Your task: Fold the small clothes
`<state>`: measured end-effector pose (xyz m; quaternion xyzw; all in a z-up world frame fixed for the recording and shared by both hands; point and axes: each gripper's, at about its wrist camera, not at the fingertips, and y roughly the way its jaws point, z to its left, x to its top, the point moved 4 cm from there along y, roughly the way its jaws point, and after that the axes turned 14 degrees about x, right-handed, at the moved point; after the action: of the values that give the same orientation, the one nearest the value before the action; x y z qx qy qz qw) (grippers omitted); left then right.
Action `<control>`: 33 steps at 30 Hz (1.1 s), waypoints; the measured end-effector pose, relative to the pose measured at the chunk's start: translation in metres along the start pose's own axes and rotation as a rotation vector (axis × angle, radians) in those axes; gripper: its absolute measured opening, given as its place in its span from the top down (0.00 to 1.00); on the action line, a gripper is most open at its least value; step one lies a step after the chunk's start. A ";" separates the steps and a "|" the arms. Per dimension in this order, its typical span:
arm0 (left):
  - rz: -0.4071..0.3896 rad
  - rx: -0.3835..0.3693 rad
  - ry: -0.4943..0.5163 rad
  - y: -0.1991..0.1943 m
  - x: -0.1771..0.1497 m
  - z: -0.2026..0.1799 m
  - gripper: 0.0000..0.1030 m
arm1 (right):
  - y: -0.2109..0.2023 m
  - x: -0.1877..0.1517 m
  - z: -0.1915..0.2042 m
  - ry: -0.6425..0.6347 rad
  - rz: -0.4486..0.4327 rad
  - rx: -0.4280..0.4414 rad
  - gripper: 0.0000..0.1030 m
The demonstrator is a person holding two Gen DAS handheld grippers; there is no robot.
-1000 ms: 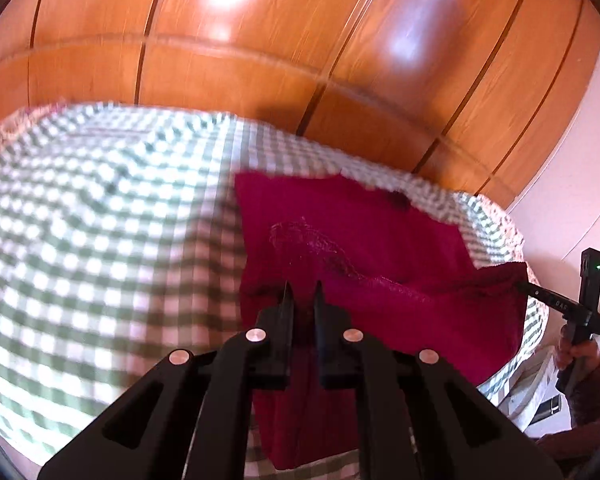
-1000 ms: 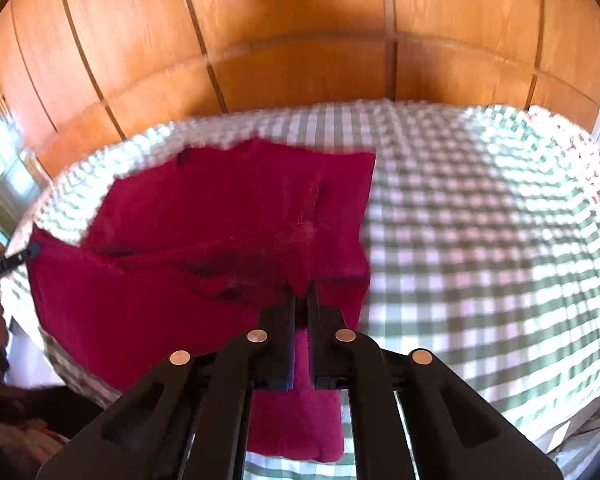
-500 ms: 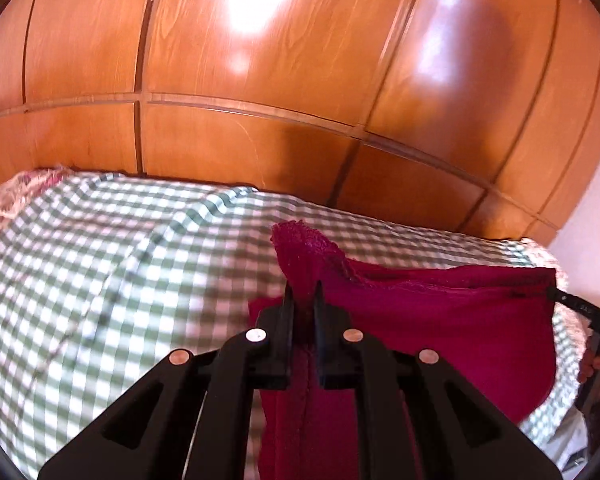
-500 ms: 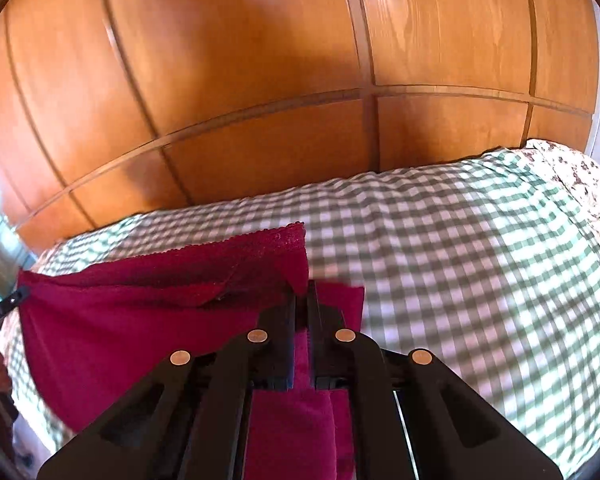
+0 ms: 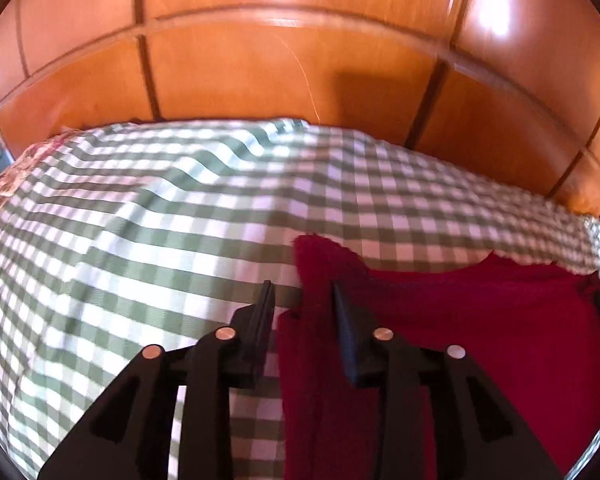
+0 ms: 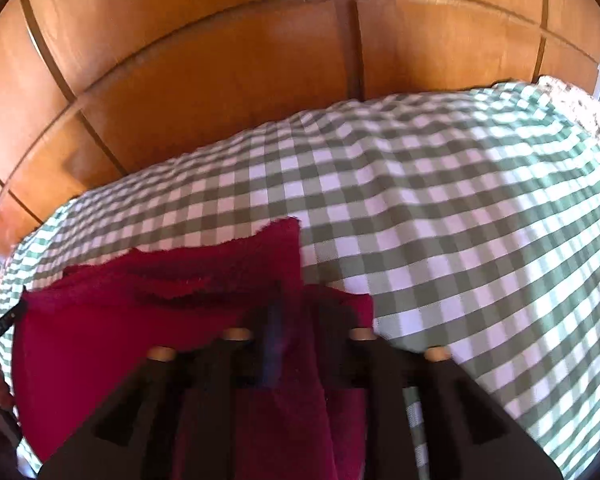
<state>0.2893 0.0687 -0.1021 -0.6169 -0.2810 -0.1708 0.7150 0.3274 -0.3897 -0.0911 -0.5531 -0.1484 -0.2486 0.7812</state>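
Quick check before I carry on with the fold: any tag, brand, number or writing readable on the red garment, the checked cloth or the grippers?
None: no readable text in either wrist view.
red garment: no tag or print showing.
checked cloth: pattern only.
wooden panels: bare.
left gripper and right gripper: unmarked; the right one is blurred.
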 end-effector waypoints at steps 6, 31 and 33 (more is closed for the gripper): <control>-0.129 -0.051 -0.016 -0.049 -0.012 0.012 0.73 | -0.037 0.010 0.042 -0.134 -0.096 0.063 0.48; -0.069 0.139 0.201 0.003 -0.044 -0.056 0.71 | 0.070 0.017 0.074 -0.221 0.050 -0.056 1.00; -0.070 0.141 0.177 -0.010 -0.041 -0.052 0.67 | 0.055 0.020 0.075 -0.198 0.039 -0.052 0.78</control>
<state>0.2612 0.0123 -0.1233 -0.5373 -0.2494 -0.2296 0.7723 0.3773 -0.3097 -0.0990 -0.5978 -0.2077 -0.1813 0.7527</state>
